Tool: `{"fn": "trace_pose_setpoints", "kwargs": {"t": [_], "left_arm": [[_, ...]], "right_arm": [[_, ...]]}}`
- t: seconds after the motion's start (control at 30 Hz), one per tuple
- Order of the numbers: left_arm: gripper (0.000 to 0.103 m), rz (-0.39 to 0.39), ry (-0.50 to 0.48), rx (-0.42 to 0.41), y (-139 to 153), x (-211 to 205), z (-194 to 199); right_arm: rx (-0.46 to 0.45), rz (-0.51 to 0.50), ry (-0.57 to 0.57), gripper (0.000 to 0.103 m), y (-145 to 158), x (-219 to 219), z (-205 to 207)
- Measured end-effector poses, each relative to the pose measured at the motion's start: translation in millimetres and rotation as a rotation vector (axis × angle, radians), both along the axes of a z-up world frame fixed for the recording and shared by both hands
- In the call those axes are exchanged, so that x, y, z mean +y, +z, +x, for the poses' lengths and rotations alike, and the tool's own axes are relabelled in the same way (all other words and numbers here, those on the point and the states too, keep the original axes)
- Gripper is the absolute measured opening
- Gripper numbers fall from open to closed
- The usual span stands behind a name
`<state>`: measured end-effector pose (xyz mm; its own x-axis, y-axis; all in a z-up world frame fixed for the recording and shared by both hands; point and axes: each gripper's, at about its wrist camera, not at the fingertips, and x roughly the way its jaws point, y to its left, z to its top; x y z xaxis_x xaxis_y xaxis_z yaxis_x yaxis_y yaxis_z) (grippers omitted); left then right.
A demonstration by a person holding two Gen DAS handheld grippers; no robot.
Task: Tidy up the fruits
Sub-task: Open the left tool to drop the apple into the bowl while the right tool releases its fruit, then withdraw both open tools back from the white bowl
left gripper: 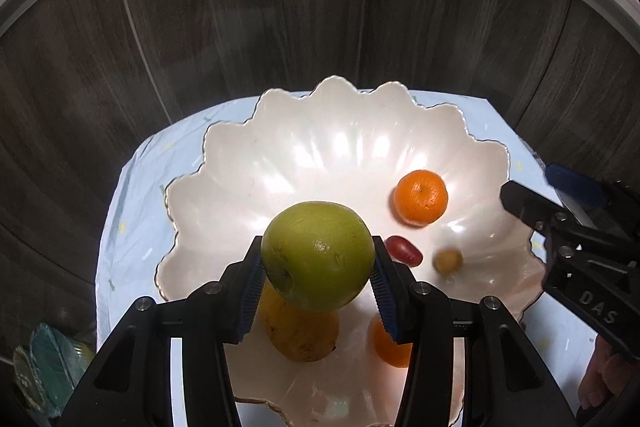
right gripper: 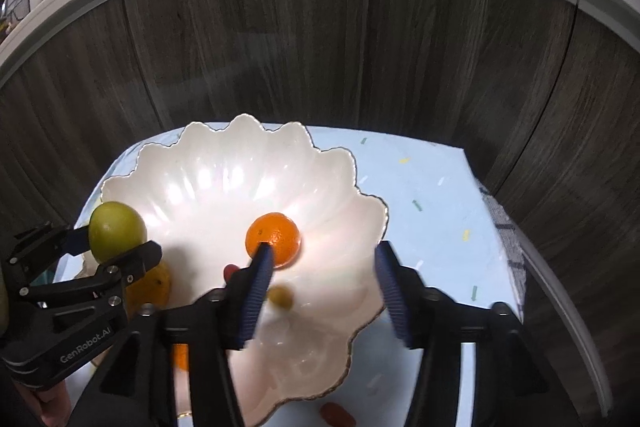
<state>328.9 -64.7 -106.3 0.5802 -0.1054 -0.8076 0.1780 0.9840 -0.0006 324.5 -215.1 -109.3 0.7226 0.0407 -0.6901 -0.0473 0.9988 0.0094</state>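
Between the left gripper's fingers a green apple sat clamped above the scalloped bowl; released from there, it risked knocking the grapes. The right gripper's fingers stood apart, empty.

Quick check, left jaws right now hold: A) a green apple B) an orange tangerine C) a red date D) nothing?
A: in the left wrist view the left gripper has its pads pressed on both sides of the green apple, held above the white scalloped bowl; the tangerine lies loose in the bowl.
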Motion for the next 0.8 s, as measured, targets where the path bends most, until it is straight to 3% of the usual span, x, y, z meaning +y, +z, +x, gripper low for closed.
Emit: {"fn": "trace_pose_setpoints", "kwargs": {"t": [0.23, 0.27, 0.33, 0.8], "left_arm": [[0.051, 0.004, 0.001, 0.019, 0.2, 1.2, -0.5], [0.066, 0.000, -0.005, 0.013, 1.8, 0.7, -1.8], [0.086, -0.005, -0.012, -0.030, 9.6, -1.0, -6.5], [0.097, 0.005, 0.001, -0.100, 37.7, -0.4, -22.8]], "right_arm": [[-0.013, 0.006, -0.009, 0.066, 6.3, -1.8, -3.3], [-0.016, 0.009, -0.009, 0.066, 7.8, -2.2, -4.4], [-0.020, 0.017, -0.009, 0.066, 10.2, -2.7, -6.1], [-0.043, 0.037, -0.035, 0.066, 26.3, -10.1, -27.9]]}}
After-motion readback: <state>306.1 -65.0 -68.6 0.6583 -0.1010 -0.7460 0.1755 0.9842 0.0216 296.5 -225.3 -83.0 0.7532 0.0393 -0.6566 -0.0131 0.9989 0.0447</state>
